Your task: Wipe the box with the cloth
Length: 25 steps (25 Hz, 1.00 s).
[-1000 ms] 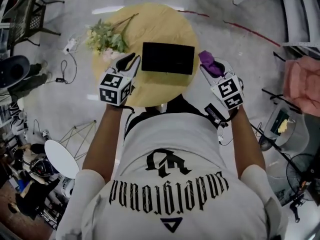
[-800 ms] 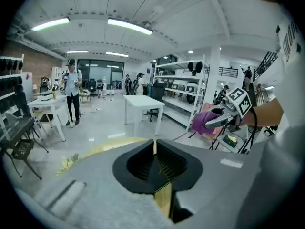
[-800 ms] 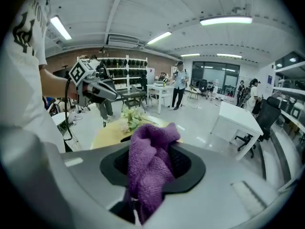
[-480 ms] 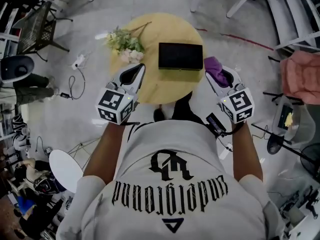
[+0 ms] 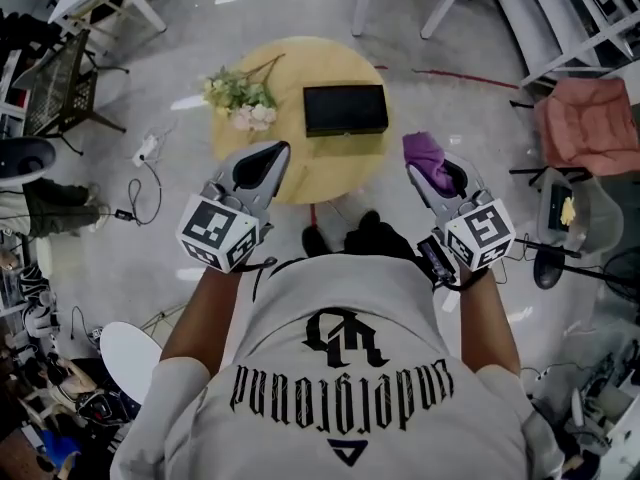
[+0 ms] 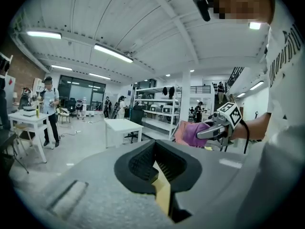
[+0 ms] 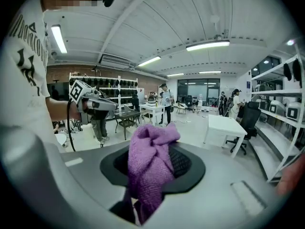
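jaws pressed together with nothing between them on left gripper [image 6: 155,163]; jaws of right gripper [image 7: 151,175] pinching purple cloth [image 7: 150,147], bunched up above the pads. from the head camera: black box [image 5: 345,109] lying flat on round wooden table [image 5: 330,168], toward its 3 o'clock side, touched by neither gripper. flowers [image 5: 240,96] at 9 o'clock of the box. left gripper over the table's 7 o'clock edge; right gripper with cloth off the table at 4 o'clock, above the floor.
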### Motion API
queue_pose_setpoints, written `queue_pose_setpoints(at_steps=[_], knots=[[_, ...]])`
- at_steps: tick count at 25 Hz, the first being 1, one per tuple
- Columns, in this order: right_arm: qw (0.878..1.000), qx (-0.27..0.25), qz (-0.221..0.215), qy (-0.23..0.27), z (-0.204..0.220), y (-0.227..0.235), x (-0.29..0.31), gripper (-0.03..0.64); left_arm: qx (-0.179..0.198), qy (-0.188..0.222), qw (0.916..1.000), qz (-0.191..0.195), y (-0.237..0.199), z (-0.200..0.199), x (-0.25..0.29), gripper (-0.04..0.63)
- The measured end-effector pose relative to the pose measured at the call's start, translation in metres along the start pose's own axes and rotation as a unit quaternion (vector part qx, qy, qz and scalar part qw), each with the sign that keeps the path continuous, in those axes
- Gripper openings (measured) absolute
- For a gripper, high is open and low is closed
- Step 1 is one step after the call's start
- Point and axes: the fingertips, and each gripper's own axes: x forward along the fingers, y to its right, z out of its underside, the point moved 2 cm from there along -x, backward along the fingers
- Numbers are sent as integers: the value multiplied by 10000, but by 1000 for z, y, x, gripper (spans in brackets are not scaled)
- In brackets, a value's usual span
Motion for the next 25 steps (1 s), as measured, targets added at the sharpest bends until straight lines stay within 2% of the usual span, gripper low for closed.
queue_pose_setpoints(at_steps=[5,11,15,25], knots=[[9998,-19,-80,191,-2,2,-30,129,181,126,9997,-50,36,-9,-8,8],[9987,-132,-371,329,-10,4,-50,129,37,201,9992,-336,59,-14,-17,8],[9970,-252,-572,458,2,8,-92,129,5,212,9985,-501,108,-8,-14,8],[9929,-270,-1043,501,66,16,-199,129,-58,224,9960,-867,244,6,1,8]])
